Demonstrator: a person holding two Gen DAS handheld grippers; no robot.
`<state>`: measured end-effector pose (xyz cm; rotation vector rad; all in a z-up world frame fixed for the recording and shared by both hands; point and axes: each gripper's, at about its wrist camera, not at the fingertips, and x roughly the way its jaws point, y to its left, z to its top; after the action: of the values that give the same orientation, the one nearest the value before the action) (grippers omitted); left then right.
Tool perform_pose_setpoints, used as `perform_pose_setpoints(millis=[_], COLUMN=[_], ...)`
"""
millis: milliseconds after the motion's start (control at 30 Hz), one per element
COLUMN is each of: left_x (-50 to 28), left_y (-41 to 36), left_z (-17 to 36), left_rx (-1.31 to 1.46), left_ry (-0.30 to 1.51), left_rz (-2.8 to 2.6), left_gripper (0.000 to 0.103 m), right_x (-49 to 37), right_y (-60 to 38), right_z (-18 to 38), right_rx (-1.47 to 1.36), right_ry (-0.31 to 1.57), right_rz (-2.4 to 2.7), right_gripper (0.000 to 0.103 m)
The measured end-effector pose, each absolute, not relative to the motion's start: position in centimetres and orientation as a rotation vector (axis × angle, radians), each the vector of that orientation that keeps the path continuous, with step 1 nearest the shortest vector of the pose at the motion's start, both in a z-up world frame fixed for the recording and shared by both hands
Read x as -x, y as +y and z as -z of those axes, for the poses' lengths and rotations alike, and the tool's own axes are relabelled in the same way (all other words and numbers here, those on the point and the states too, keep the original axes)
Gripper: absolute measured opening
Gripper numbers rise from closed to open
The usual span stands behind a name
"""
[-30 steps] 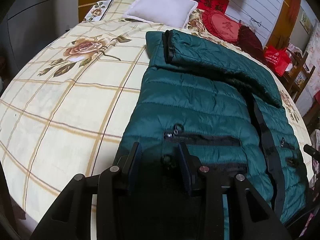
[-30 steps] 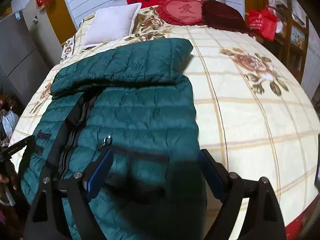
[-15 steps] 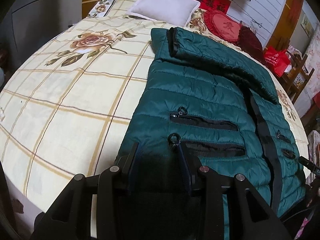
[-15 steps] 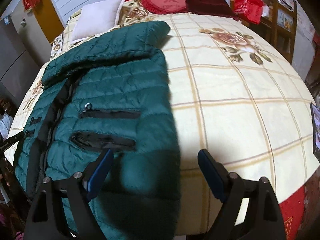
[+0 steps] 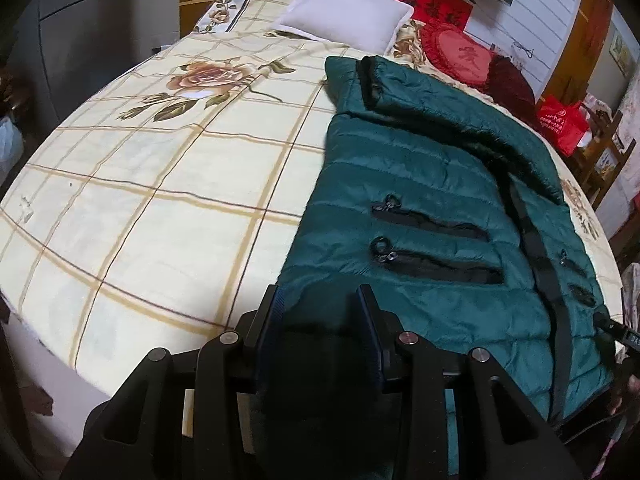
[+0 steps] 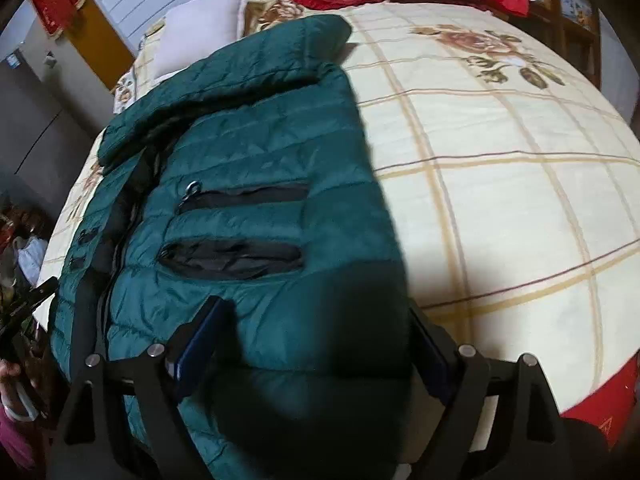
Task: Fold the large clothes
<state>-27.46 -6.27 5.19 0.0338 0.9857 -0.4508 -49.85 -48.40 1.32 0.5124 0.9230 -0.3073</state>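
Observation:
A dark green quilted jacket (image 5: 420, 184) lies front up on the bed, with one sleeve (image 5: 460, 120) folded across its top. Two black zip pockets show on each front panel. My left gripper (image 5: 318, 294) is shut on the hem at the jacket's near left corner, with bunched fabric filling the gap between its fingers. In the right wrist view the jacket (image 6: 260, 152) runs under my right gripper (image 6: 316, 308). Its jaws stand wide around the near right hem corner and are closing. The fabric lies between the pads, which do not visibly pinch it.
The bed's cream plaid sheet (image 5: 160, 200) with rose prints lies bare on both sides of the jacket. A white pillow (image 5: 344, 16) and a red cushion (image 5: 460, 52) lie at the head. A red bag (image 5: 560, 120) and wooden furniture stand beside the bed. The bed's near edge is just under both grippers.
Both grippers have drawn back toward the bed's near edge. The pockets now lie farther from the fingers and more of the lower jacket shows. The right jaws have narrowed a little.

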Motion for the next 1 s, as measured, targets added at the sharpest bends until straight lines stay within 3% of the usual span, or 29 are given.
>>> perform_pose_setpoints(millis=[100, 267, 367, 600, 667, 1000], left_x=[27.6, 27.8, 28.0, 28.3, 28.4, 28.2], left_y=[-5.9, -5.7, -5.6, -5.2, -5.1, -3.6], left_z=[-5.0, -4.9, -4.8, -4.6, -4.5, -3.9], left_rx=[-0.030, -0.031, -0.037, -0.045, -0.046, 0.024], left_ry=[0.988, 0.992, 0.994, 1.001, 1.002, 1.054], left_rz=[0.447, 0.442, 0.441, 0.436, 0.437, 0.459], left_gripper=[0.049, 0.049, 0.049, 0.049, 0.049, 0.052], right_x=[50.0, 50.4, 50.9, 51.2, 51.4, 53.2], right_y=[-48.1, -47.3, -46.9, -47.0, -47.2, -47.8], right_z=[-1.4, -2.3, -2.9, -2.9, -3.0, -1.7], right_rx=[-0.493, -0.396, -0.349, -0.357, -0.384, -0.548], right_ry=[0.915, 0.913, 0.907, 0.909, 0.914, 0.961], right_rz=[0.305, 0.293, 0.286, 0.281, 0.296, 0.249], right_gripper=[0.069, 0.032, 0.024, 0.024, 0.036, 0.062])
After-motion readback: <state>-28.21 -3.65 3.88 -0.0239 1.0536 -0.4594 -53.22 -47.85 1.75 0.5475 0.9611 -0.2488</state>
